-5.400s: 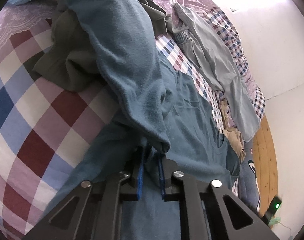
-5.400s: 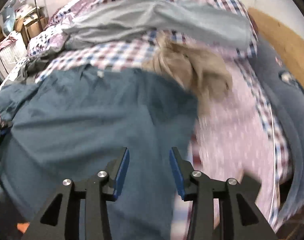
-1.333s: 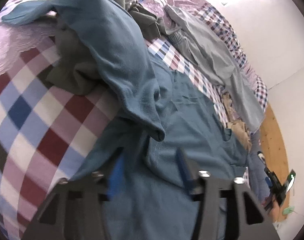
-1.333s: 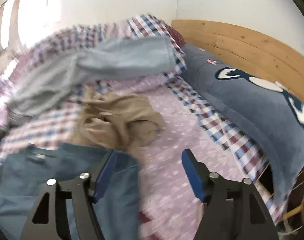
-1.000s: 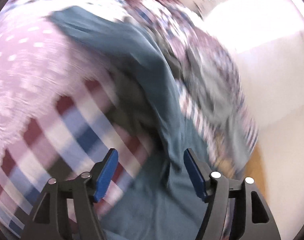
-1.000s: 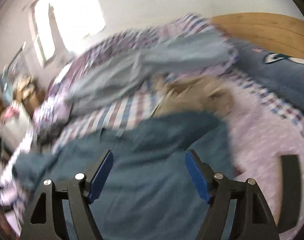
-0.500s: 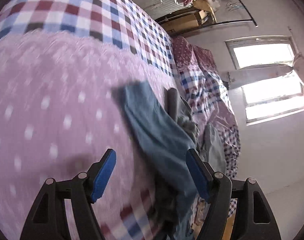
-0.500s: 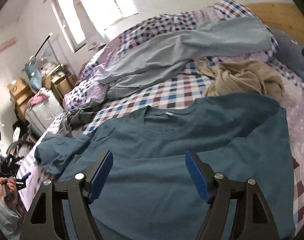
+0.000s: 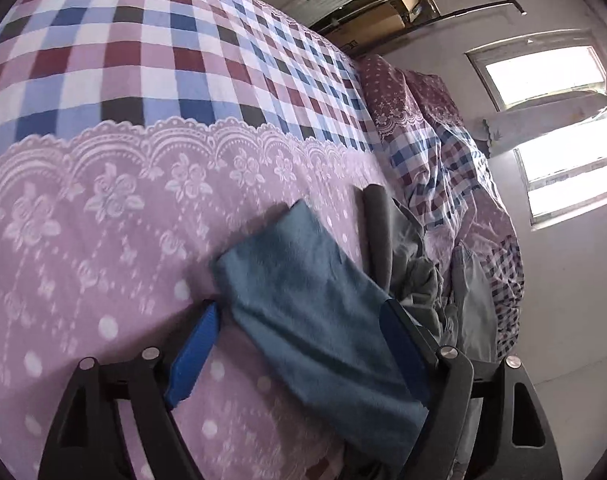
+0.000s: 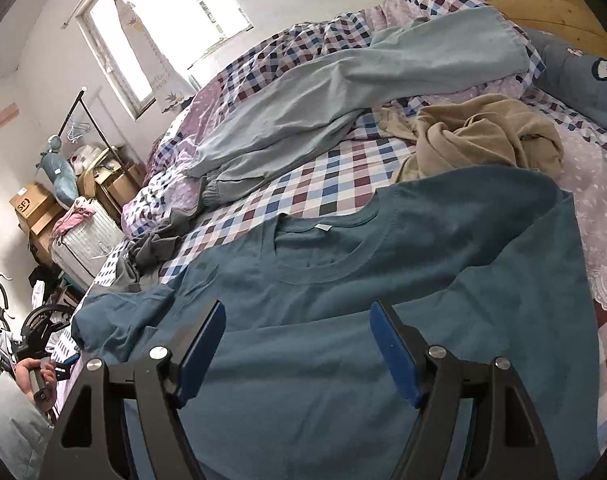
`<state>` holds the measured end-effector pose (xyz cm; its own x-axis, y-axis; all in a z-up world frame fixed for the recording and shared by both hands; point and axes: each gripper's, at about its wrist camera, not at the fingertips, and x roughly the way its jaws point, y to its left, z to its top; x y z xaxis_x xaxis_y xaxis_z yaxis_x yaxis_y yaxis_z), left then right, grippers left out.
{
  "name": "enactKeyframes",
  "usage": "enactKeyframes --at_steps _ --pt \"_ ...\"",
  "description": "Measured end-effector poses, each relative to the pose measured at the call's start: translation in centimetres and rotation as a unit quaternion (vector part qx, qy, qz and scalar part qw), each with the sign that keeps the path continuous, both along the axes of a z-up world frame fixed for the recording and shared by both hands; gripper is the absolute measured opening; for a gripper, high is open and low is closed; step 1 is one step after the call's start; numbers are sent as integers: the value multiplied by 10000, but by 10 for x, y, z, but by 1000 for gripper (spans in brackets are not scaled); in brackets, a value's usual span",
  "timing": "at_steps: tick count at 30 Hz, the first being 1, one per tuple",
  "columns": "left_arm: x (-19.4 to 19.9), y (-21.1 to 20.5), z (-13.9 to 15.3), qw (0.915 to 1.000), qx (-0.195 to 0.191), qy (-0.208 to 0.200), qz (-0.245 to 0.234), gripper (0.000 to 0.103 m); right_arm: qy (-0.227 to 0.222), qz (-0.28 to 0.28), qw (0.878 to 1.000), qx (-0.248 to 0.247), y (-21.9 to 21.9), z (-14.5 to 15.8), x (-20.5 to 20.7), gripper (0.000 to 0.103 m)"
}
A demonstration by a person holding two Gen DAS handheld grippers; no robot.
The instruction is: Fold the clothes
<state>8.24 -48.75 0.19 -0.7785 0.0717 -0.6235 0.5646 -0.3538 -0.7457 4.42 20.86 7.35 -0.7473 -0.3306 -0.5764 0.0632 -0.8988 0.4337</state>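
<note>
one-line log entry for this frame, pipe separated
left gripper: open over teal sleeve | right gripper: open above teal t-shirt | shirt flat, unfolded

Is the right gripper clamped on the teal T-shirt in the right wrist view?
No, the right gripper is open, its fingers spread wide above the teal T-shirt.

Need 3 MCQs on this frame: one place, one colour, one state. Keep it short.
1. Where does the tan garment lie relative to the teal T-shirt?
A. Beyond its far shoulder, towards the headboard
B. Under the left gripper
C. On the floor

2. What colour are the long trousers draped across the bed?
A. Red
B. Pale grey-blue
C. Black

3. How is the right gripper?
A. Shut on the shirt
B. Shut on nothing
C. Open

Answers: 1 A, it is bunched past the shirt's shoulder, headboard side. 2 B, the cloth is light grey-blue. 3 C, its fingers stand wide apart above the shirt.
</note>
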Motion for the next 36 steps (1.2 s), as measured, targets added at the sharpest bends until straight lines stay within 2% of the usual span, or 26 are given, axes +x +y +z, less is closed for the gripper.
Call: enactKeyframes --at_steps 5,10,11,13,14,15,16,18,22,26,29,31,33,36 --pt "-1 -4 -1 9999 -140 86 53 84 -27 -78 9999 -79 6 0 0 78" --pt "-3 -6 -1 9999 -119 90 73 82 -50 -133 9999 -85 10 0 -1 78" --pt "-3 -6 0 9999 -127 31 105 78 -62 -141 9998 -90 11 0 -1 78" --pt "-3 -8 0 9996 -181 -158 171 57 -63 -149 9998 -97 12 0 0 78" --pt "-3 -10 -1 9992 -191 -286 204 39 -58 -152 9998 -95 13 1 0 78" --pt "-3 -11 -3 9989 -180 -374 234 28 -56 -150 9998 -87 13 1 0 78" --pt "-2 -12 -4 9985 -168 -458 264 23 -59 -144 9998 -79 13 1 0 78" --pt "-1 -12 -3 9972 -276 -638 261 5 -73 -136 9998 -95 15 1 0 78" --pt "6 -8 6 9963 -483 -643 286 4 -84 -121 9998 -152 17 2 1 78" --pt "3 11 38 9940 -980 -486 37 3 -50 -109 9998 -161 19 5 4 78" --pt "-9 45 80 9887 -1438 -143 -396 3 -44 -122 9996 -242 22 7 5 78" --pt "-17 69 105 9829 -1700 102 -706 3 -36 -140 9994 -305 25 8 6 78" --pt "-26 107 136 9723 -1991 416 -1154 3 -27 -158 9992 -367 28 9 7 78" --pt "-34 170 178 9496 -2368 801 -1892 3 -14 -184 9988 -461 33 12 8 78"
